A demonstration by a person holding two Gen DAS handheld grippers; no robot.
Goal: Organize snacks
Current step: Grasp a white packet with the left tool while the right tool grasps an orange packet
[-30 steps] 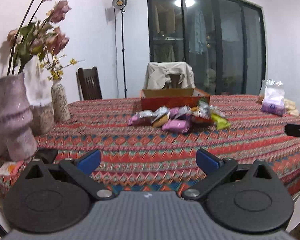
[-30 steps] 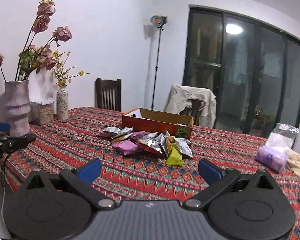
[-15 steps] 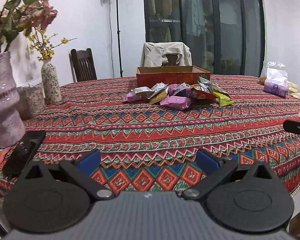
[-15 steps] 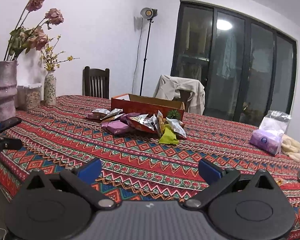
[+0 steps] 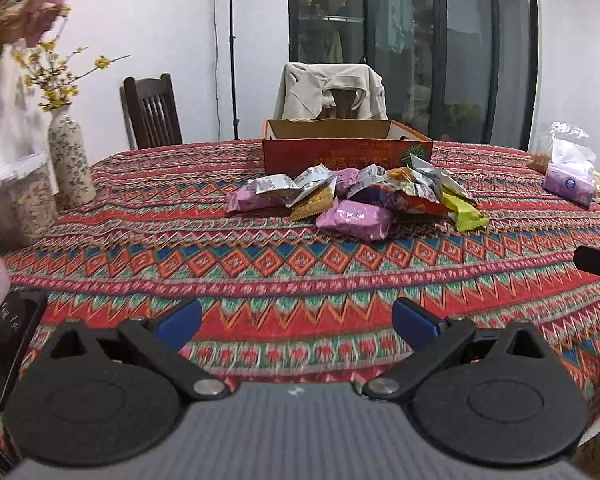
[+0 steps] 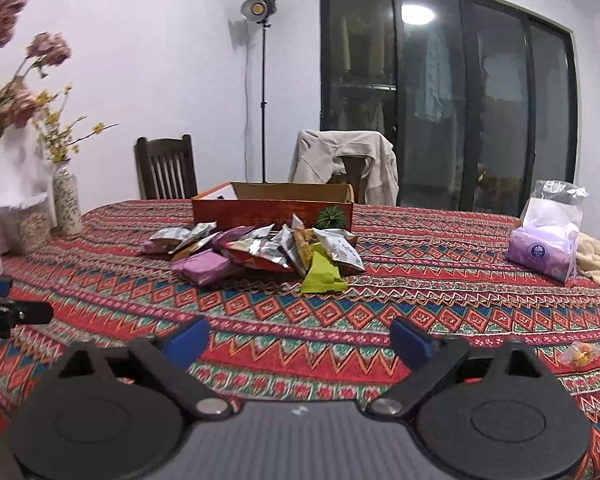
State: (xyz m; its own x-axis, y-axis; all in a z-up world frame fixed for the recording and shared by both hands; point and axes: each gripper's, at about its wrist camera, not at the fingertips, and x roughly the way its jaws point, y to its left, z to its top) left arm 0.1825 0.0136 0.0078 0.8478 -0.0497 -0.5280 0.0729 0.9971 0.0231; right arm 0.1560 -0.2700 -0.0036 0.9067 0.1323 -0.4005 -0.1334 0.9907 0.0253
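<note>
A heap of snack packets (image 5: 356, 196) (image 6: 260, 252) lies mid-table: purple, silver, red and one lime-green packet (image 6: 323, 274). Behind it stands an open orange cardboard box (image 5: 346, 144) (image 6: 272, 206). My left gripper (image 5: 296, 320) hovers over the near tablecloth, open, with nothing between its blue pads. My right gripper (image 6: 299, 338) is likewise short of the heap; its jaws are closing a little, still wide and empty. Each gripper's tip shows at the edge of the other's view.
Patterned red tablecloth (image 5: 260, 264) covers the table. Flower vases (image 5: 70, 160) and a jar stand at the left; a dark phone (image 5: 8, 332) lies near the left edge. A purple tissue pack in a plastic bag (image 6: 540, 248) sits right. Two chairs stand behind.
Both grippers have moved forward over the table toward the heap, which now looks larger. The right gripper's pads stand slightly closer together.
</note>
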